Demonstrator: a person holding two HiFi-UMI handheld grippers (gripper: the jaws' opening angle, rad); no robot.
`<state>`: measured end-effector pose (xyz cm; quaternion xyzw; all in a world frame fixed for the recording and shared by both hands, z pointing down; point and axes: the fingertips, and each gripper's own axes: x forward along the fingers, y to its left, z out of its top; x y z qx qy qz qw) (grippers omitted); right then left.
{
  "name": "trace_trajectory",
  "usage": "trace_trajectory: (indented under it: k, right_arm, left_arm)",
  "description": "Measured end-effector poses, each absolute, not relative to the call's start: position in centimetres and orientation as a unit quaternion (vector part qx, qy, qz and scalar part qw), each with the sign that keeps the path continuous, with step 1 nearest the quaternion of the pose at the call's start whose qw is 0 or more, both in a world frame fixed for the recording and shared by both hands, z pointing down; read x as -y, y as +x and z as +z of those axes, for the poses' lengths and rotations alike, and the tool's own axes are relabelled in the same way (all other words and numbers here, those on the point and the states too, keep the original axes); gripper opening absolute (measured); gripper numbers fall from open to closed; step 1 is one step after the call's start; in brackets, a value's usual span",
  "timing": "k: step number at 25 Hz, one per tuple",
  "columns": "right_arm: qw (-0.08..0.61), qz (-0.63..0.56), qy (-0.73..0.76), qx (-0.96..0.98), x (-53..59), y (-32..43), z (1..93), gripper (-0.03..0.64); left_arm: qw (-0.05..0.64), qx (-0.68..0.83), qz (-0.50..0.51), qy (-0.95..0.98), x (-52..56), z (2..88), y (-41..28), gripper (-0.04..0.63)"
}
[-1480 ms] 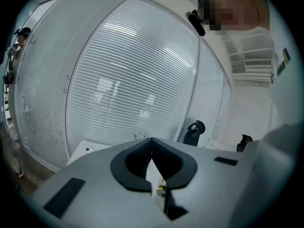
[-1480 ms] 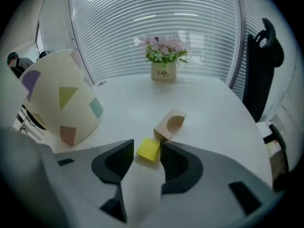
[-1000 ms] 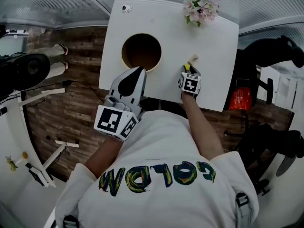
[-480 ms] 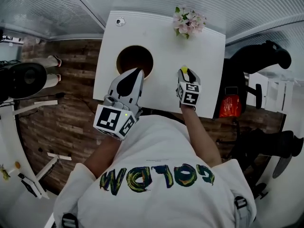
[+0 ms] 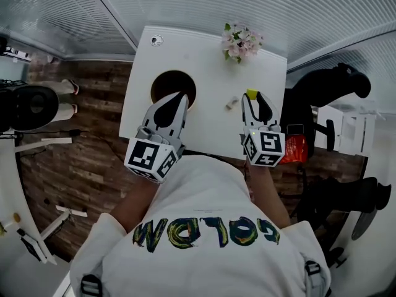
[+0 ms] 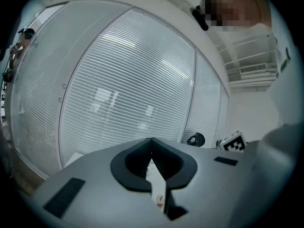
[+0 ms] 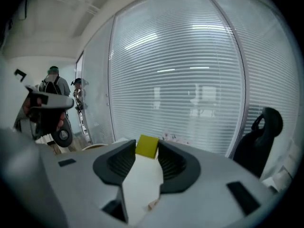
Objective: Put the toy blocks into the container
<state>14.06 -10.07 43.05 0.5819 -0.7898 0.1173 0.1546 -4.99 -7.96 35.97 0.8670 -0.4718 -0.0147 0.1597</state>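
Note:
A round brown container point(image 5: 155, 86) sits on the left half of the white table point(image 5: 210, 73). My right gripper point(image 5: 252, 96) hangs over the table's right edge, shut on a small yellow block point(image 5: 252, 94). The right gripper view shows that yellow block point(image 7: 147, 146) pinched between the jaw tips of the right gripper point(image 7: 147, 149). One small beige block point(image 5: 230, 104) lies on the table just left of it. My left gripper point(image 5: 180, 96) hovers at the container's near rim. In its own view the left gripper point(image 6: 151, 140) has its jaw tips meeting, with nothing held.
A pot of pink flowers point(image 5: 241, 41) stands at the table's far edge and a small round object point(image 5: 156, 40) at the far left corner. A black office chair point(image 5: 337, 85) and a red object point(image 5: 297, 147) are right of the table. People point(image 7: 52, 96) stand at the left.
My right gripper has lifted off the table with the yellow block and shifted right. The beige block stays on the table. My left gripper has barely moved.

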Motion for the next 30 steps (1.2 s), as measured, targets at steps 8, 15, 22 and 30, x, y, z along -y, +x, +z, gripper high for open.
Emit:
trace_trajectory:
  k: [8, 15, 22, 30]
  right_arm:
    - [0.144, 0.083, 0.568, 0.806, 9.7, 13.6, 39.7, 0.153]
    - [0.144, 0.074, 0.537, 0.828, 10.1, 10.7, 39.3, 0.153]
    - [0.151, 0.068, 0.464, 0.87, 10.3, 4.4, 39.9, 0.153]
    - [0.158, 0.058, 0.424, 0.89, 10.0, 0.2, 40.1, 0.153]
  left_arm:
    - [0.153, 0.474, -0.016, 0.867, 8.4, 35.6, -4.5, 0.009]
    - [0.152, 0.497, -0.018, 0.854, 7.7, 35.6, -6.4, 0.009]
    - [0.155, 0.546, -0.022, 0.823, 6.3, 35.8, -10.6, 0.009]
    - [0.158, 0.571, -0.025, 0.805, 5.2, 36.2, -13.3, 0.009]
